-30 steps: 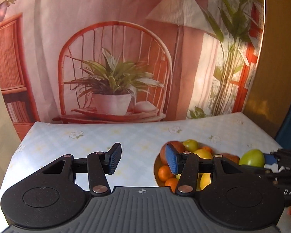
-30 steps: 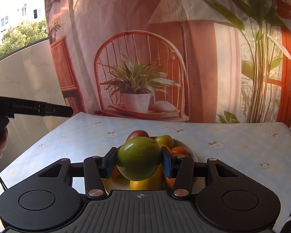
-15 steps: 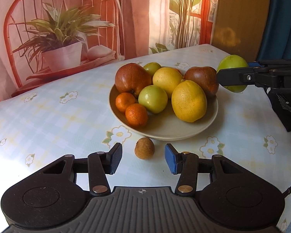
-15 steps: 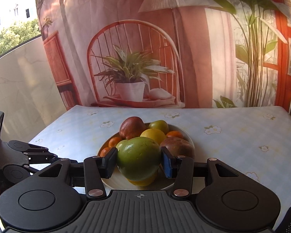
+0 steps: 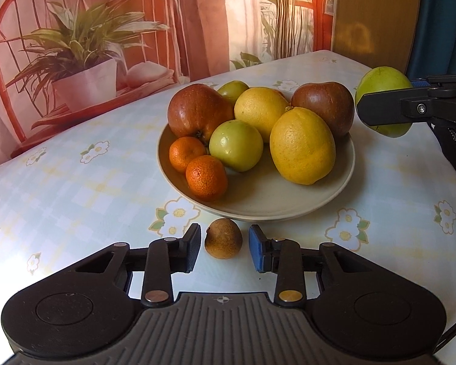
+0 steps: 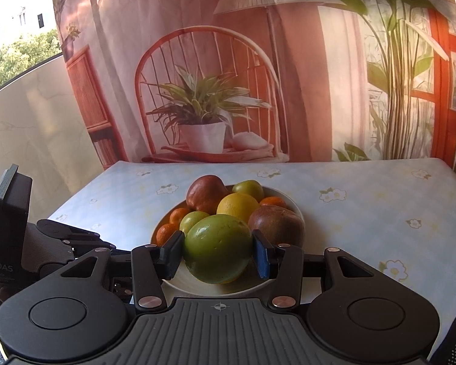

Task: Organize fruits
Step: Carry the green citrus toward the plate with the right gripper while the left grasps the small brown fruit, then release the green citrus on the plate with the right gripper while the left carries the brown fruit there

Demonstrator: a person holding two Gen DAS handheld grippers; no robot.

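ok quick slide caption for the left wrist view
Left hand-held gripper straddles a small brown fruit on the tablecloth, just before the fruit plate.

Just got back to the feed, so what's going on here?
The right claw grips a large green fruit, held in the air close to the bowl of fruit. The left claw is down at the tablecloth, its jaws just closing around a small brown fruit lying in front of the bowl; a thin gap shows at each pad.
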